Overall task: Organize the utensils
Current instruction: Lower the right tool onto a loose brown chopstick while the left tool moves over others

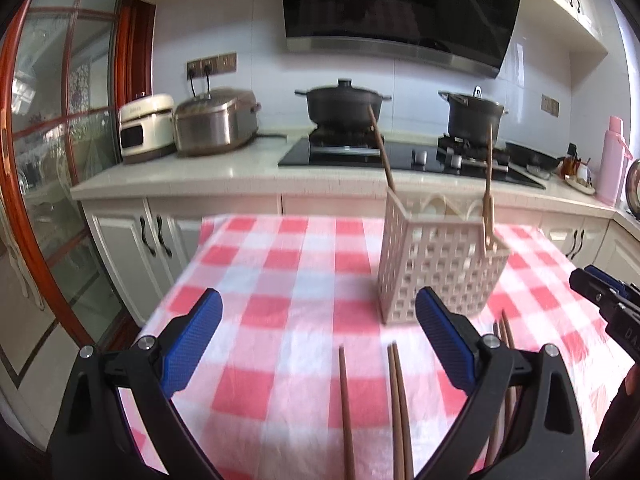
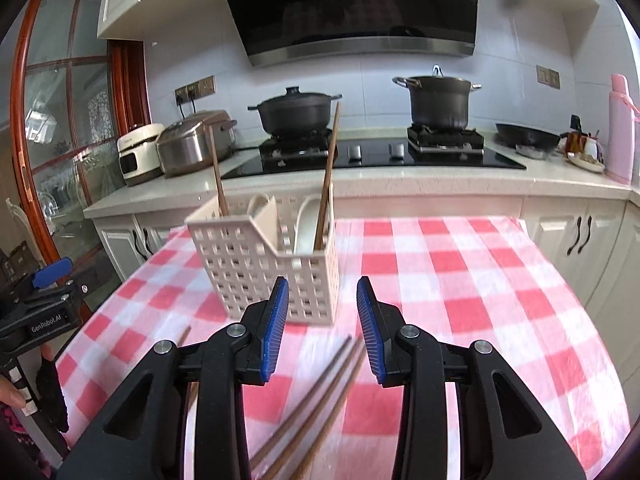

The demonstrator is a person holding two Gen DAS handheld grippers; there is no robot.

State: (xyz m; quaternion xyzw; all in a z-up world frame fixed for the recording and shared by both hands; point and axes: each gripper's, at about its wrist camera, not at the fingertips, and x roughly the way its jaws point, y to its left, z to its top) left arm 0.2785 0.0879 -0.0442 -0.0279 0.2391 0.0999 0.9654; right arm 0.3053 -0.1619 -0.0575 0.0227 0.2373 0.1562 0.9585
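Observation:
A white lattice utensil basket (image 1: 436, 268) (image 2: 256, 264) stands on the red-checked tablecloth (image 1: 276, 280). Two wooden chopsticks (image 1: 382, 148) (image 2: 329, 176) lean upright in it, beside white spoons (image 2: 306, 220). Loose chopsticks (image 1: 400, 400) lie flat on the cloth under my left gripper (image 1: 319, 300), whose jaws stand wide open and empty, short of the basket. More chopsticks (image 2: 316, 396) lie below my right gripper (image 2: 322, 300), which is partly open with nothing between its fingers, just in front of the basket. Each gripper shows at the edge of the other's view: right gripper (image 1: 600, 296), left gripper (image 2: 52, 300).
Behind the table runs a kitchen counter (image 2: 400, 184) with a black hob, two dark pots (image 2: 296, 114) (image 2: 438, 100), a frying pan (image 2: 524, 134), a steel rice cooker (image 1: 214, 120) and a pink bottle (image 2: 622, 128). A glass door with a red frame (image 1: 48, 160) stands at the left.

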